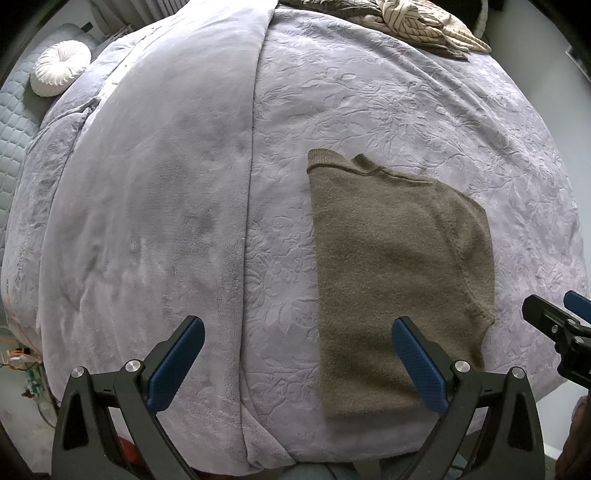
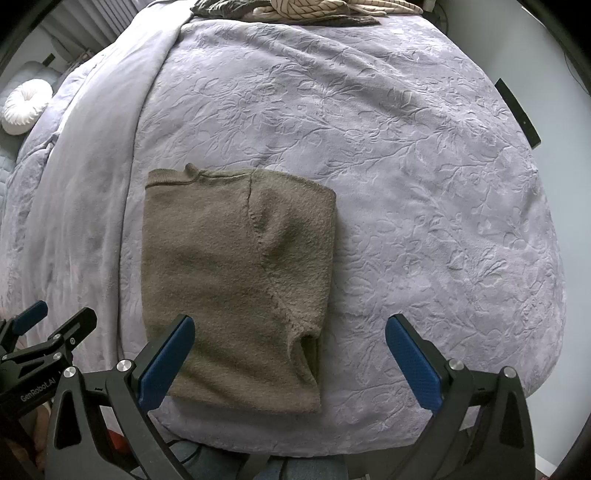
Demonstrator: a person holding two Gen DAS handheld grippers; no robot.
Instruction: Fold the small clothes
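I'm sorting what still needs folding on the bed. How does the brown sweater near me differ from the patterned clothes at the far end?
The brown sweater lies flat, folded into a neat rectangle; the patterned clothes sit in a rumpled heap. The sweater is plain olive-brown knit; the heap is cream with dark line patterns, mixed with darker pieces. The sweater lies near the bed's front edge, the heap at the far edge. Both rest on the lavender bedspread.

Soft, even daylight reaches my views; shadows stay faint, focus is sharp, and fisheye bending darkens the corners.

Lavender blanket (image 1: 369, 110), round white cushion (image 1: 59, 68)
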